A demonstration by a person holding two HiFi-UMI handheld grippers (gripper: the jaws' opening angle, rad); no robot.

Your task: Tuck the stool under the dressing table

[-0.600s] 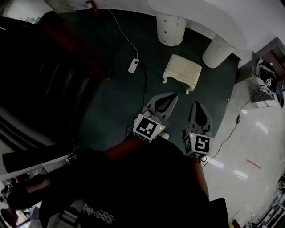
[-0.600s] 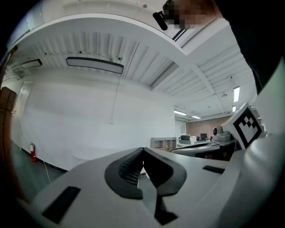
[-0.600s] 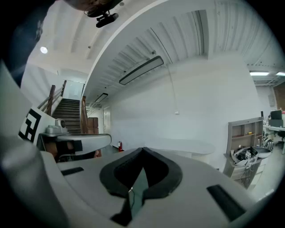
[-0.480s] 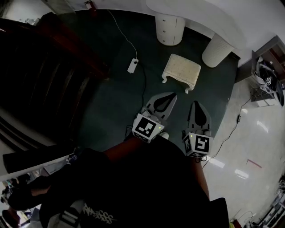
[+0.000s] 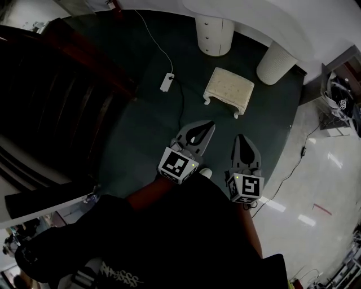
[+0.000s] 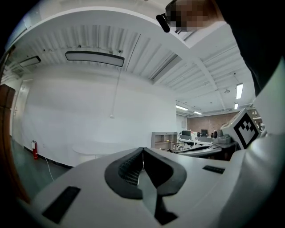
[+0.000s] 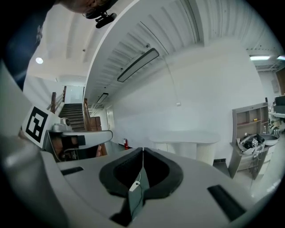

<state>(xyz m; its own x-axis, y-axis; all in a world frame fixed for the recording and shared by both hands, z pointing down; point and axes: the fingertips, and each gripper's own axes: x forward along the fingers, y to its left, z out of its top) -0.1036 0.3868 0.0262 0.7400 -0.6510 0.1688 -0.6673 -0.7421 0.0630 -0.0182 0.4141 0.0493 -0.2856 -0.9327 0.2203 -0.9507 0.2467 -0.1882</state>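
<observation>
The stool (image 5: 229, 90) stands on the dark green carpet (image 5: 146, 118) just in front of the dressing table (image 5: 254, 17). It is square to the gap between the table's drawer pedestal (image 5: 215, 35) and its plain round pedestal (image 5: 276, 63), but it is fully clear of the white top. We judge the tucking has not yet begun. That alignment suits us: a straight push towards the dressing table should slide it between the pedestals without turning it. A white adapter (image 5: 167, 82) on its cable lies on the carpet on the drawer pedestal's side, apart from the stool and out of the path we expect it to take. We hold the left hand-held gripper (image 5: 210, 123) and the right hand-held gripper (image 5: 241, 136) side by side, on the far side of the stool from the dressing table. Both point towards the stool, tilt slightly downward and stay short of it, touching nothing. In each gripper view the dark pads meet along a thin seam, so both hand-held grippers are closed with nothing between the jaws. We judge that closed, blunt tips would do for pushing the stool's near edge rather than grasping it.
</observation>
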